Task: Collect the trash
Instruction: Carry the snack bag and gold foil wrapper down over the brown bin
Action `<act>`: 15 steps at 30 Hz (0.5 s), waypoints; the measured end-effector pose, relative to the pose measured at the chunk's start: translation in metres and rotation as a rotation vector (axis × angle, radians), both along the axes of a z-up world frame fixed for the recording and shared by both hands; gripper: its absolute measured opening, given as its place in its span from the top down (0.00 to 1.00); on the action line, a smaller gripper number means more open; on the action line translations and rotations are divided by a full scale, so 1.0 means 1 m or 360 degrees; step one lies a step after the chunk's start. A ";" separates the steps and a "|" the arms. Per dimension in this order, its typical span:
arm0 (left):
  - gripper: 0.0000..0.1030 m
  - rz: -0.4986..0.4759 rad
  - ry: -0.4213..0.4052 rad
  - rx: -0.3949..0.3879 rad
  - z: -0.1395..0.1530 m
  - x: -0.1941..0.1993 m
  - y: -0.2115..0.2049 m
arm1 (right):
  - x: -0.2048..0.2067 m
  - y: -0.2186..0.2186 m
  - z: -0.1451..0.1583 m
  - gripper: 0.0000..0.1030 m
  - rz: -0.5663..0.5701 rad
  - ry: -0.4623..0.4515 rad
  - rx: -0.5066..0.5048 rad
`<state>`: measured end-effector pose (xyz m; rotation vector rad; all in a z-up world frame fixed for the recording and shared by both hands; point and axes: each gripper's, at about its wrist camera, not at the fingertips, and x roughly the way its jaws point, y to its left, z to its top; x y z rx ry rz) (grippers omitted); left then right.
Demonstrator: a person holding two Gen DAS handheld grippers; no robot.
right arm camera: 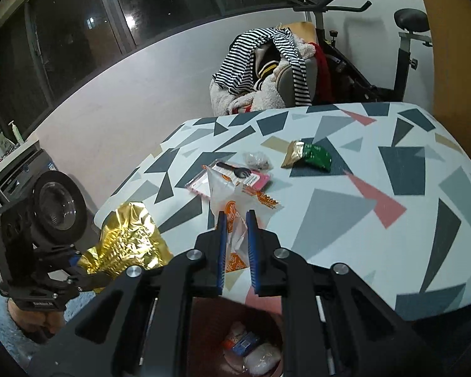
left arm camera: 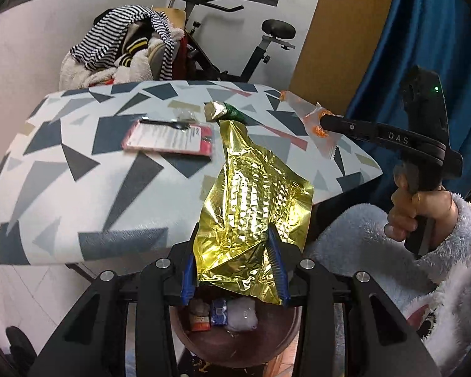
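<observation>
Trash fills both my grippers, because I am carrying two pieces at once toward the bin. My left gripper (left arm camera: 235, 270) is clamped on a crumpled gold foil wrapper (left arm camera: 251, 201), gripped near its lower end so the rest stands up ahead of the fingers, right over the brown bin (left arm camera: 235, 342) below the table edge. My right gripper (right arm camera: 237, 251) is pinched tight on a clear plastic bag with orange print (right arm camera: 232, 207), lifted off the patterned table (right arm camera: 392, 220) and also near the bin's mouth. The bin already holds a few scraps. Left on the table, well apart from my fingers: a green and gold packet (right arm camera: 307, 157), a small clear crumpled wrapper (right arm camera: 257, 160) and a pink card pack (right arm camera: 235, 179).
</observation>
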<state>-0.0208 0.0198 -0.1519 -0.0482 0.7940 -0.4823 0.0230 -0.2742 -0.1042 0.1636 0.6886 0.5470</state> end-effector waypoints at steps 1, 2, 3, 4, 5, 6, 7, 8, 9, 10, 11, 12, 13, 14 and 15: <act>0.62 -0.0001 0.0007 -0.0003 -0.002 0.000 -0.001 | -0.002 0.000 -0.001 0.85 0.0002 0.0004 -0.0002; 0.62 -0.0003 0.0013 -0.0001 -0.003 0.001 -0.001 | -0.002 0.000 -0.002 0.85 0.0003 0.0005 -0.0003; 0.62 -0.0006 0.0022 0.0011 -0.006 0.001 -0.003 | -0.003 -0.001 -0.003 0.85 0.0005 0.0007 -0.0007; 0.62 -0.0007 0.0028 0.0022 -0.008 0.002 -0.004 | -0.004 -0.001 -0.003 0.85 0.0006 0.0008 -0.0008; 0.62 -0.0010 0.0036 0.0031 -0.010 0.003 -0.005 | -0.004 -0.001 -0.004 0.85 0.0006 0.0009 -0.0009; 0.62 -0.0013 0.0048 0.0036 -0.012 0.004 -0.006 | -0.004 -0.002 -0.005 0.85 0.0005 0.0010 -0.0007; 0.62 -0.0014 0.0061 0.0040 -0.015 0.006 -0.007 | -0.004 -0.002 -0.006 0.85 0.0006 0.0012 -0.0002; 0.61 -0.0013 0.0072 0.0044 -0.017 0.007 -0.007 | -0.003 -0.002 -0.006 0.85 0.0005 0.0013 -0.0001; 0.61 -0.0010 0.0092 0.0049 -0.020 0.010 -0.007 | -0.002 -0.002 -0.008 0.85 0.0005 0.0017 0.0001; 0.61 -0.0008 0.0103 0.0050 -0.022 0.011 -0.007 | -0.001 -0.003 -0.009 0.85 0.0005 0.0022 0.0002; 0.61 -0.0006 0.0112 0.0050 -0.024 0.013 -0.007 | 0.000 -0.003 -0.011 0.85 0.0004 0.0030 0.0004; 0.60 -0.0005 0.0125 0.0048 -0.026 0.015 -0.007 | 0.002 -0.002 -0.012 0.85 0.0003 0.0037 0.0006; 0.59 -0.0006 0.0137 0.0045 -0.028 0.016 -0.007 | 0.003 -0.002 -0.014 0.85 0.0004 0.0047 0.0007; 0.57 -0.0010 0.0150 0.0041 -0.030 0.018 -0.007 | 0.004 -0.001 -0.014 0.85 0.0003 0.0052 0.0008; 0.51 -0.0016 0.0166 0.0033 -0.032 0.020 -0.007 | 0.005 -0.001 -0.016 0.85 0.0003 0.0060 0.0009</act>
